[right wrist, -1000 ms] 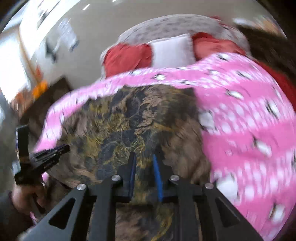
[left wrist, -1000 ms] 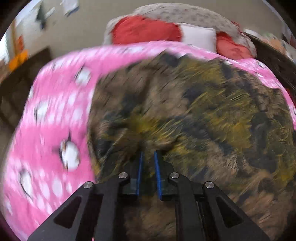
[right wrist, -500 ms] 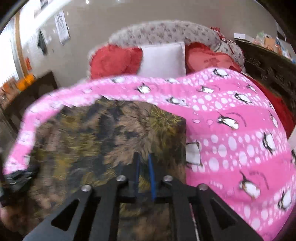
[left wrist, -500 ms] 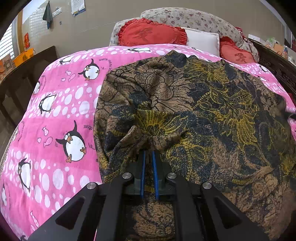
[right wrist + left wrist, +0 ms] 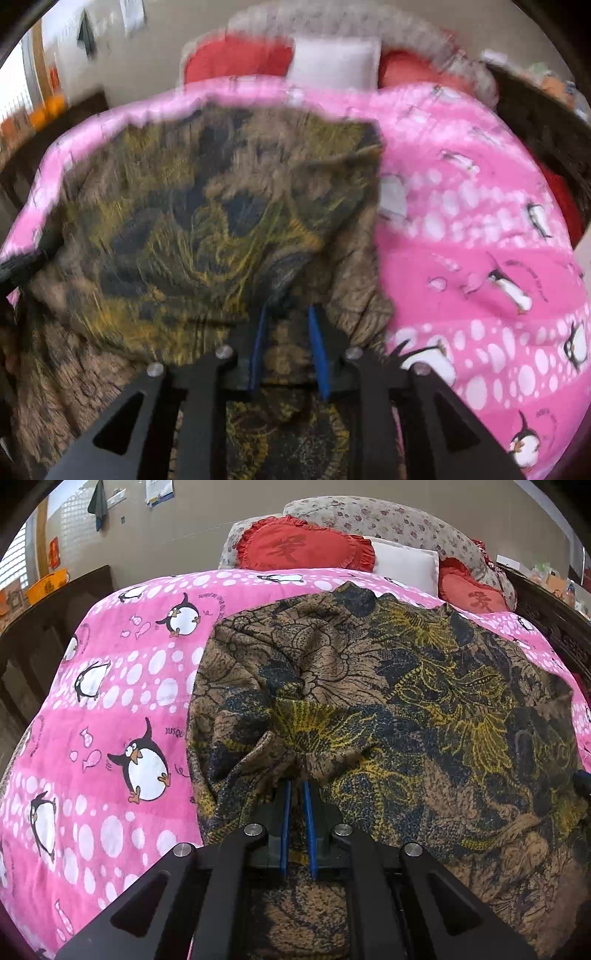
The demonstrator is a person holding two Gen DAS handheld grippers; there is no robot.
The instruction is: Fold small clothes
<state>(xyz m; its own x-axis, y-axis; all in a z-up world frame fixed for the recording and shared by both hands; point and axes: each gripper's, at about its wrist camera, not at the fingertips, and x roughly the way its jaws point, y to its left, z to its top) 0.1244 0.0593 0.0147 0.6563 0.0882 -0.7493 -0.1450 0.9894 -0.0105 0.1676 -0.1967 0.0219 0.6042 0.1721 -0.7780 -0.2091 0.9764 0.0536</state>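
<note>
A brown, yellow and dark blue patterned garment (image 5: 406, 701) lies spread on a pink penguin blanket (image 5: 110, 686). My left gripper (image 5: 297, 782) is shut on a bunched fold of its near edge, and the cloth puckers up around the blue pads. In the blurred right wrist view the same garment (image 5: 184, 221) covers the left half of the blanket (image 5: 480, 240). My right gripper (image 5: 286, 310) sits at the garment's near right edge. Its jaws are opening, with cloth lying loose between the spread blue pads. The left gripper's (image 5: 14, 266) tip shows at the far left edge.
Red heart-shaped cushions (image 5: 306, 546) and a white pillow (image 5: 402, 563) lean on a floral headboard (image 5: 388, 517) at the far end. Dark wooden furniture (image 5: 48, 627) stands left of the bed, and a dark carved frame (image 5: 546, 613) runs along the right.
The right gripper's pads have spread apart and it has dipped lower over the garment's near edge. The left gripper has stayed shut on its fold.
</note>
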